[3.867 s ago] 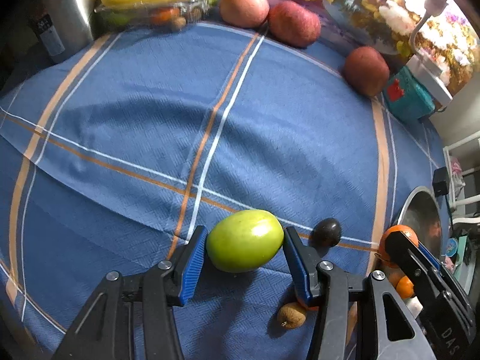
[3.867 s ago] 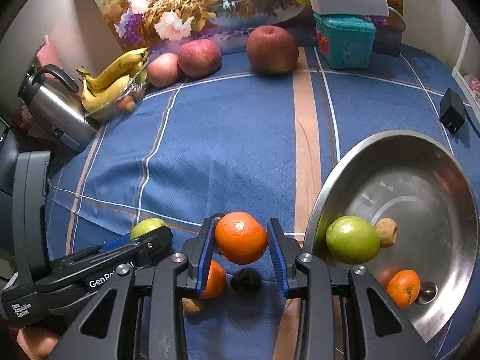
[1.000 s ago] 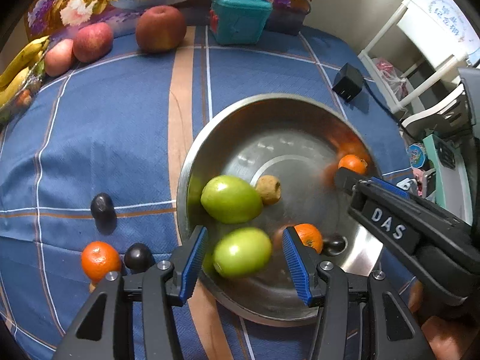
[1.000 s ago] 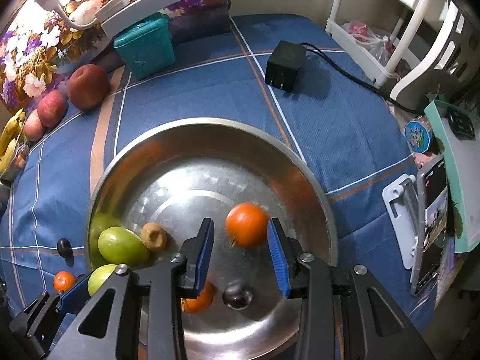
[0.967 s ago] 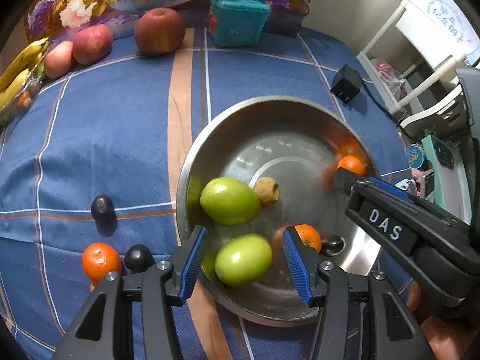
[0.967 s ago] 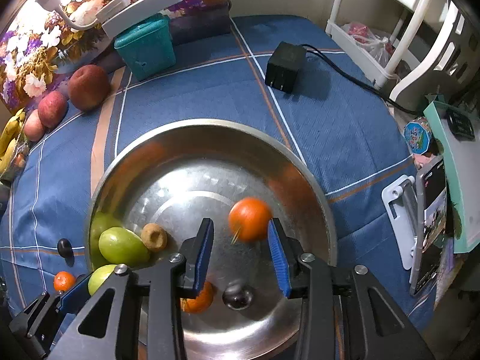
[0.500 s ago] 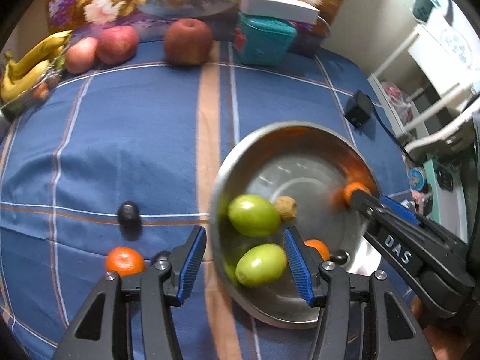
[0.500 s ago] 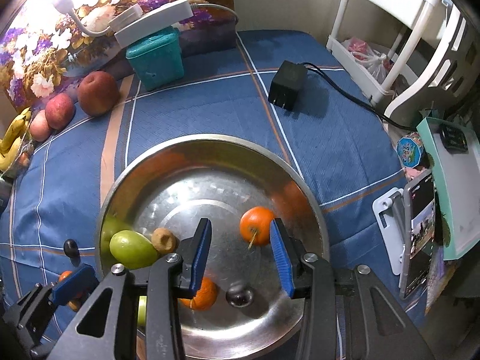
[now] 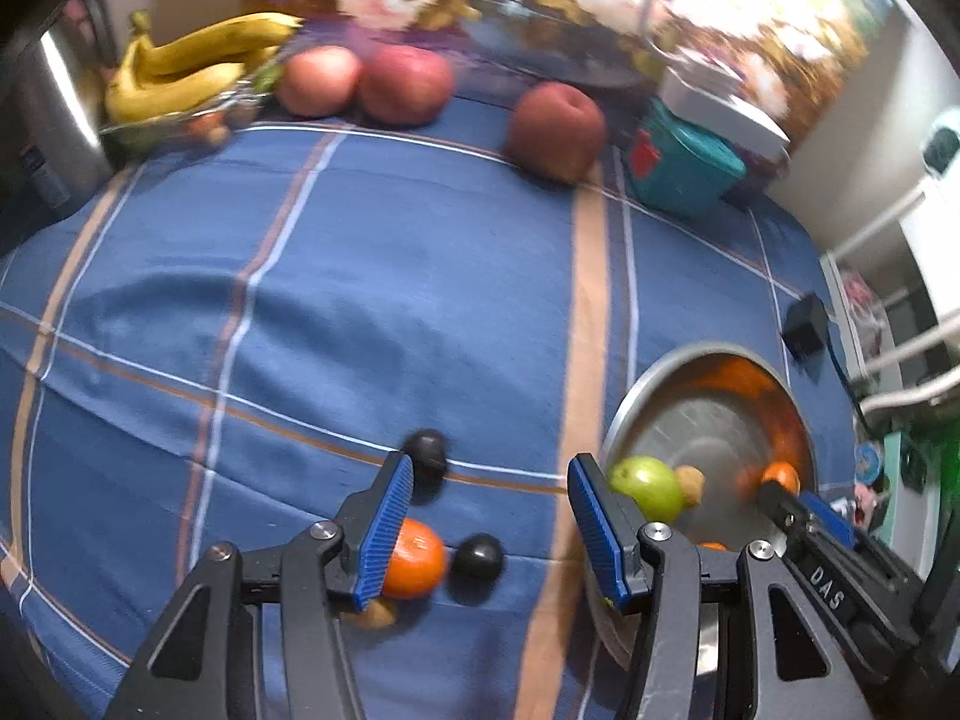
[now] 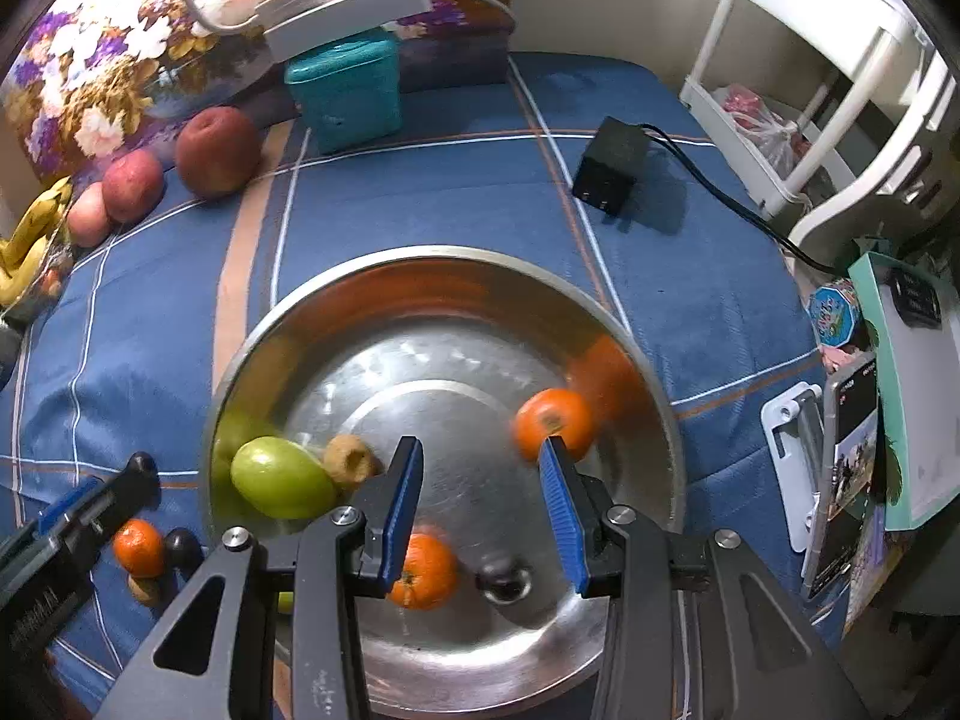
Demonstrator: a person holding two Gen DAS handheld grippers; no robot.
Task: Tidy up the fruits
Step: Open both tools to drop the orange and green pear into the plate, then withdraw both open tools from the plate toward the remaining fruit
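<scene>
Fruits lie in two groups before me: some inside the round stainless steel bowl (image 10: 660, 396), some loose on the blue plaid cloth (image 9: 372, 276) covering the desk. In the bowl I see a green apple (image 10: 282, 486) near the left wall, touching a small brown wrinkled fruit (image 10: 351, 459); a blurred orange tangerine (image 10: 552, 423) towards the right wall; another orange tangerine (image 10: 423, 570) partly behind my jaw at the near side; and a small dark round fruit (image 10: 504, 582) beside it.

My right gripper (image 10: 480, 486) hangs above the bowl, jaws apart with nothing between them. My left gripper (image 9: 489, 510) hangs over the cloth just left of the bowl, jaws standing wide and empty.

Loose on the cloth are an orange mandarin (image 9: 414, 561) by the left jaw, a dark plum (image 9: 477, 555) just beside it, a second dark plum (image 9: 426, 450) further back, and a small brown fruit (image 9: 375, 615) partly hidden under the jaw.

At the far edge sit three red apples (image 9: 405, 84), yellow bananas (image 9: 186, 69) and a teal box (image 9: 684, 165).
</scene>
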